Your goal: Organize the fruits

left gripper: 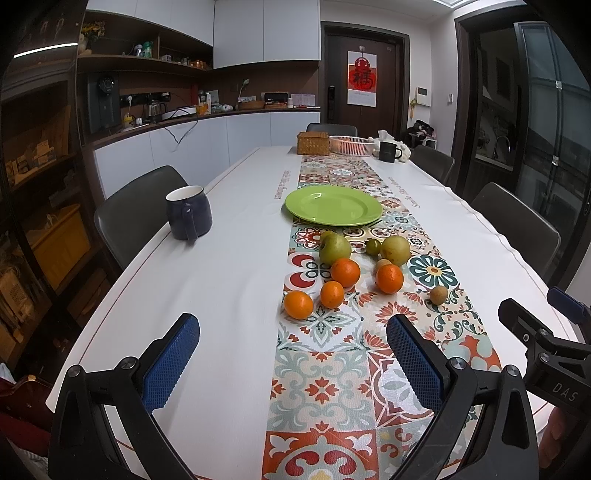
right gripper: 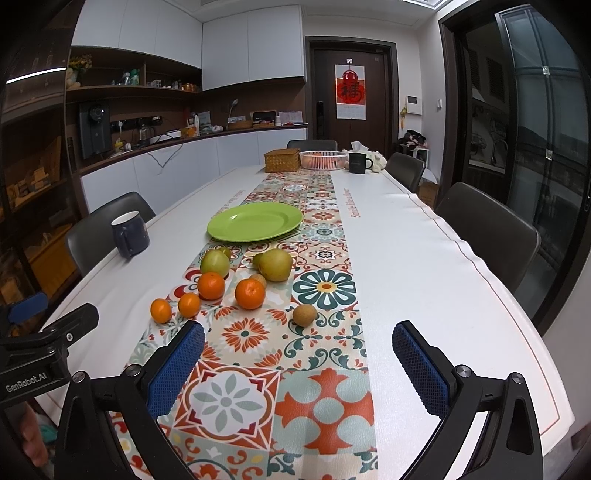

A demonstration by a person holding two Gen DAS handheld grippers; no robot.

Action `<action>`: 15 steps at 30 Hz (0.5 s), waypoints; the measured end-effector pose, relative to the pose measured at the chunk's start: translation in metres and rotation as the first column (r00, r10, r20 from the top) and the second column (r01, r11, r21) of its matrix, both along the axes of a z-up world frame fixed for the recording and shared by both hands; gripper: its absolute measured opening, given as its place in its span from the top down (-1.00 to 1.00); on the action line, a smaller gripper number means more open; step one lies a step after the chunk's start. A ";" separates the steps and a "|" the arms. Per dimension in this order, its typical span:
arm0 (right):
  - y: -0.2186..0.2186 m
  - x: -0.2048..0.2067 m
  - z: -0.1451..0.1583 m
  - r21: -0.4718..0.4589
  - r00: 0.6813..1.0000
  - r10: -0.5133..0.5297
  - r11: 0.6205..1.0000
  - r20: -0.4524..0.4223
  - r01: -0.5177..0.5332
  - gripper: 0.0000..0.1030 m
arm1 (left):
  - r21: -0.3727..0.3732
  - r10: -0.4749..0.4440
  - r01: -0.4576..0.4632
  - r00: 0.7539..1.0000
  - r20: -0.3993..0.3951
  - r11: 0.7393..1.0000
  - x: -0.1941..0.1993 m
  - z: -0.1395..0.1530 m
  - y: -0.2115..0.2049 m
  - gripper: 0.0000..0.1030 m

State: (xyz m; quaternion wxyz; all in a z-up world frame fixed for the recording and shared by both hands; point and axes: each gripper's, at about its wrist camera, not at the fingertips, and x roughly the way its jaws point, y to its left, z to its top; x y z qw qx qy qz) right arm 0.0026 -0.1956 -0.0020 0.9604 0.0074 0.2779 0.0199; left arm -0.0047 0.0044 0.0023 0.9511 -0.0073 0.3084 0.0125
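Orange fruit lay loose on the patterned runner (right gripper: 325,398) ahead of both tongs, the green plate (left gripper: 333,205) empty beyond it. The left gripper (left gripper: 291,362) and right gripper (right gripper: 298,365) hung wide open, holding nothing. Best, I judged, to take the nearest orange (left gripper: 298,304) first, straddling it squarely so it could not roll.

A long white table (left gripper: 229,280) runs down the room, dark chairs (left gripper: 136,210) tucked along both sides. White cabinets (left gripper: 266,33) over wood shelving (left gripper: 144,62) on the left, a dark door (left gripper: 364,74) at the far end, and possibly sliding glass (right gripper: 546,110) on the right.
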 end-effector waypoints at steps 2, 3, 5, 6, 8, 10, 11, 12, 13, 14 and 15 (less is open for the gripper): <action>0.001 -0.001 -0.001 0.001 1.000 0.001 1.000 -0.003 -0.001 -0.99 | 0.000 0.001 -0.001 1.000 -0.003 1.000 0.000 0.001 0.001 -1.00; 0.002 -0.001 -0.002 0.000 1.000 0.002 1.000 -0.005 -0.002 -0.99 | 0.000 0.002 -0.002 1.000 -0.004 1.000 0.001 0.001 0.001 -1.00; 0.004 0.000 -0.005 -0.001 1.000 0.003 1.000 -0.011 -0.003 -0.99 | 0.001 0.002 -0.002 1.000 -0.007 1.000 0.002 0.001 0.002 -1.00; 0.004 0.001 -0.006 -0.001 1.000 0.003 1.000 -0.015 -0.003 -0.99 | 0.001 0.002 -0.002 1.000 -0.009 1.000 0.003 0.000 0.002 -1.00; 0.004 0.005 -0.009 0.000 1.000 0.005 1.000 -0.024 -0.005 -0.99 | 0.003 0.002 -0.002 1.000 -0.009 1.000 0.005 -0.001 0.003 -1.00; 0.003 0.010 -0.012 0.001 0.999 0.008 1.000 -0.036 -0.008 -0.99 | 0.007 0.007 -0.007 1.000 -0.007 1.000 0.007 -0.002 0.004 -1.00; 0.004 0.013 -0.013 -0.001 0.999 0.007 1.000 -0.043 -0.007 -0.99 | 0.009 0.009 -0.009 1.000 -0.006 1.000 0.009 -0.003 0.005 -1.00; 0.004 0.015 -0.014 -0.003 0.999 0.007 1.000 -0.052 -0.007 -0.99 | 0.011 0.011 -0.010 1.000 -0.005 1.000 0.010 -0.004 0.005 -1.00; 0.005 0.018 -0.016 -0.002 0.998 0.008 1.000 -0.060 -0.008 -0.99 | 0.017 0.013 -0.013 1.000 -0.003 1.000 0.013 -0.005 0.006 -1.00; 0.005 0.022 -0.018 -0.002 0.998 0.008 1.000 -0.068 -0.008 -0.99 | 0.021 0.014 -0.014 1.000 -0.003 1.000 0.015 -0.005 0.006 -1.00; 0.006 0.026 -0.019 -0.003 0.997 0.007 1.000 -0.078 -0.007 -0.99 | 0.024 0.015 -0.015 1.000 -0.004 1.000 0.019 -0.007 0.007 -0.99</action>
